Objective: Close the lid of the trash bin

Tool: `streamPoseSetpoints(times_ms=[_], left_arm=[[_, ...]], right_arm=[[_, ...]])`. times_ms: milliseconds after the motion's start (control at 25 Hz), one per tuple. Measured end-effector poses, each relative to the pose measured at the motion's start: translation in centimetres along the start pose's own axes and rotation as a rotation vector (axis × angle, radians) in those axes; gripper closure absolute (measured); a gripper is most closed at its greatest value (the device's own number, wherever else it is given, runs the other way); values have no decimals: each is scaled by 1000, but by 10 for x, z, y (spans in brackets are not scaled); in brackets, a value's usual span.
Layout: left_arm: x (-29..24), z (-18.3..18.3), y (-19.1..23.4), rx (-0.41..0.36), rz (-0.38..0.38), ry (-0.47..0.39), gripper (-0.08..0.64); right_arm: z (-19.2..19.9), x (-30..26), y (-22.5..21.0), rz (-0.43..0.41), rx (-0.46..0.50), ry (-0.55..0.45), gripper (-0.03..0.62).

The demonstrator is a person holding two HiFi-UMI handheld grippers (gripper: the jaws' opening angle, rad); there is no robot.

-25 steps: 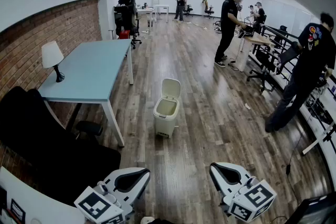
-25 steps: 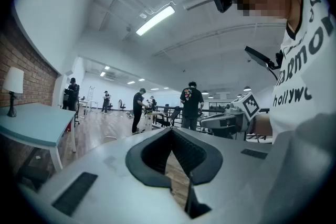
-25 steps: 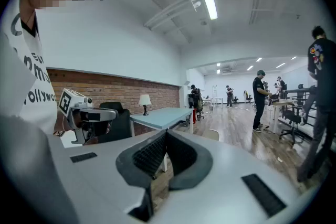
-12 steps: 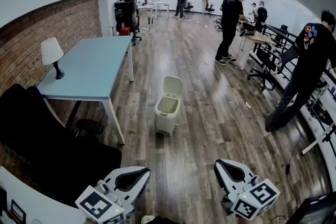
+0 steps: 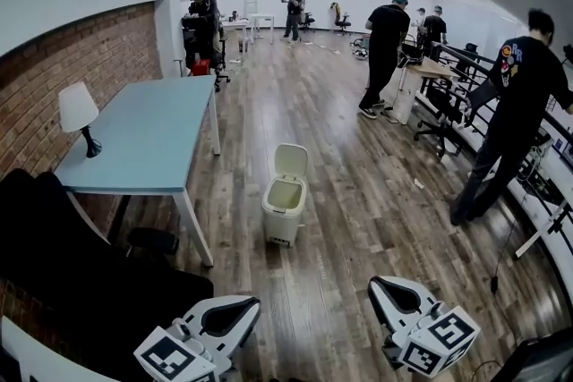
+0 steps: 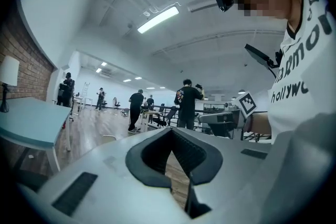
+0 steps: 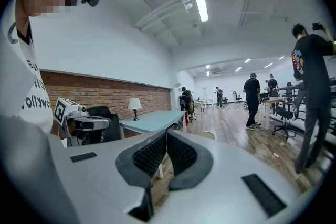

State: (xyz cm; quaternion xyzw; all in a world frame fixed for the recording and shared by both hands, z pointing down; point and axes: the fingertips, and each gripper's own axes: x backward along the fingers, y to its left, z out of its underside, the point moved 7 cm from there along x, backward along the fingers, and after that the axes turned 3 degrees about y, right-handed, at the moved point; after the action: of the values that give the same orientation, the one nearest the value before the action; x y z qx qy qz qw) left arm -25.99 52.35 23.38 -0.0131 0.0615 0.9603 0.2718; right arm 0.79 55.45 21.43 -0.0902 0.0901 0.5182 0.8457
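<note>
Wood-plank office floor, mid-room: cream trash bin (image 5: 285,212), lid (image 5: 291,162) tipped up open, just right of blue table (image 5: 143,134). Well apart, low in head view: left gripper (image 5: 249,307) and right gripper (image 5: 380,285), both clenched tip to tip, empty.

Bare floor (image 5: 331,273) all the way from the left gripper (image 5: 243,307) and right gripper (image 5: 383,285) to the trash bin (image 5: 286,210), nothing between. A table (image 5: 143,139) leg stands near the bin's left, and a black chair (image 5: 89,273) crowds the left gripper. Right side's open.
</note>
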Motion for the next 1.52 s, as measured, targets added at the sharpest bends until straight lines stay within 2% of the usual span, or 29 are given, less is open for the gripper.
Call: streamPoseSetpoints(times_ms=[240,360,680,800,960,1120,1240,1520], left_arm=[[-5,12,34,2,11,-15,552],[-12,21,53,28,5,7,552],[-56,16,96,14,-70,45,552],[-88,9,103,9,-105,53,552],[-136,0,121,29,-165,38,552],[-183,-4,129,12,-181,30,552],[-210,1,133,32,-200,29,552],[-253,4,139,45,-212,55,552]], right_arm=[[5,-17,3,83,138,38,581],[8,-31,-6,88,106,49,581],[-2,-108,-57,-16,75,42,581],[-13,-127,-93,-64,115,49,581],[-22,-151,-149,-83,150,71,581],[-30,-170,-197,-122,110,68,581],[-27,-184,-225,-144,109,72,581],[-19,-205,-264,-191,71,89,581]])
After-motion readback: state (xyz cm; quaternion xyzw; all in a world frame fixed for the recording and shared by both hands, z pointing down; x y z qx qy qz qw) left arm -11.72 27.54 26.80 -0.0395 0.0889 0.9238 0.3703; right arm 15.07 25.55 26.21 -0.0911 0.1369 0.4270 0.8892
